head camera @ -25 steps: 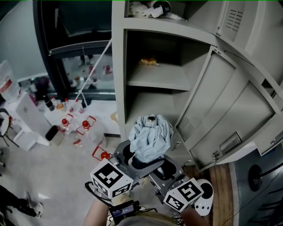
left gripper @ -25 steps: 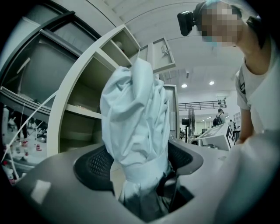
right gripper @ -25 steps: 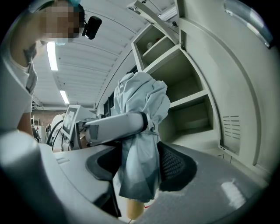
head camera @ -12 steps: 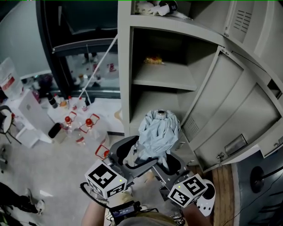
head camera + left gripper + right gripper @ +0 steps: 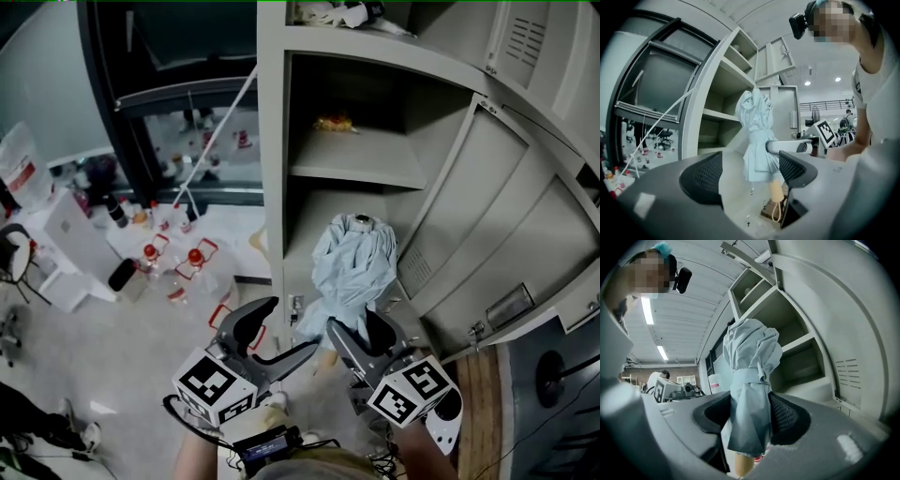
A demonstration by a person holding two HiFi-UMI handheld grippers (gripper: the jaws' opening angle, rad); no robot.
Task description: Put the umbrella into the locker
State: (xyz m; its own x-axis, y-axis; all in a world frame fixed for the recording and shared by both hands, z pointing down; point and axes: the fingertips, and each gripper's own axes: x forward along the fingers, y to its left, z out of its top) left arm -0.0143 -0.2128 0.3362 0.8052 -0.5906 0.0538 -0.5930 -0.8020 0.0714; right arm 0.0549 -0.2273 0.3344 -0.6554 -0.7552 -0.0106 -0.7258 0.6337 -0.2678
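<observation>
The umbrella point(image 5: 352, 267), folded and wrapped in its pale blue fabric, is held upright by the right gripper point(image 5: 361, 330), with its tip up and its tan handle point(image 5: 743, 466) hanging below the jaws. In the right gripper view the two ribbed pads are seen pressed against the bunched fabric from both sides, just under the strap that is tied round it.

The left gripper point(image 5: 286, 326) is held just beside the right one, on its left, with its jaws standing wide apart. Nothing is gripped between them, and the umbrella is seen past them in the left gripper view.

The umbrella is held at the open front of the grey locker point(image 5: 272, 187), before the lower compartment and below the shelf point(image 5: 375, 159). Whether it has crossed the locker's front edge cannot be told. The locker door point(image 5: 497, 234) is swung open at the right. A small yellow object point(image 5: 335, 123) lies toward the back edge of the shelf. Red-capped bottles point(image 5: 195, 258) stand on the floor, left of the locker.
</observation>
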